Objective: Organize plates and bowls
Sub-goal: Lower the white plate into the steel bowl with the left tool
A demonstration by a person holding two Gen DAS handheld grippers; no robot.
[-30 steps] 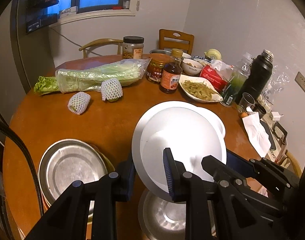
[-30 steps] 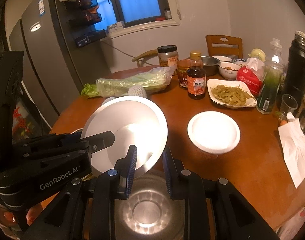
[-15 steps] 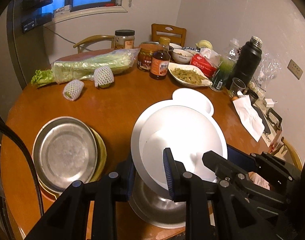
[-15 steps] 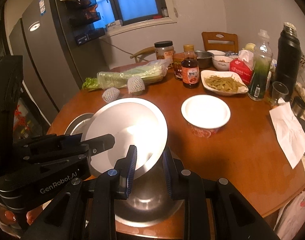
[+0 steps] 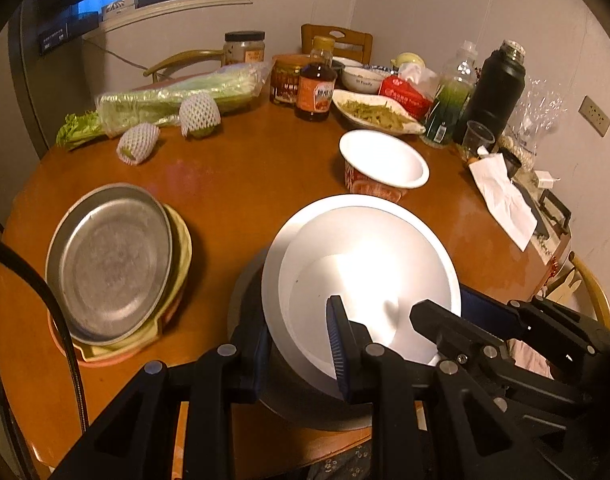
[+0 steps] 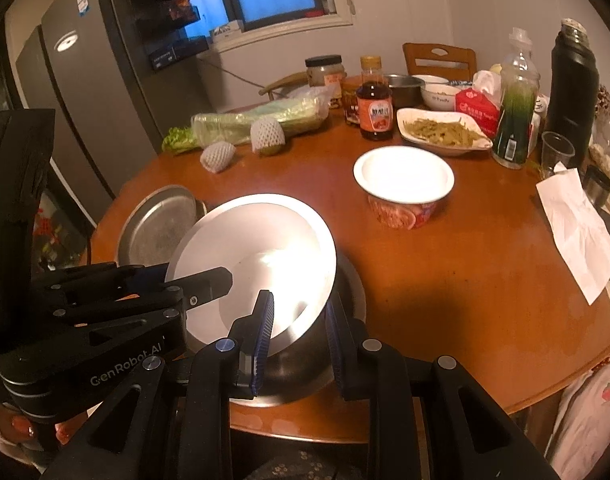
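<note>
Pinched at its rim by both the left tool (image 5: 301,344) and the right tool (image 6: 299,326), the white plate (image 5: 369,276) has dropped toward the steel bowl (image 6: 345,292) at the desk's (image 5: 245,176) six o'clock edge, apparently nearly nested.

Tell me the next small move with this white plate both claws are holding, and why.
Probably carry the white plate left toward the plate stack. Left claw and right claw both grip its rim, tilted over the metal bowl, and nothing rests on the stack's top.
</note>
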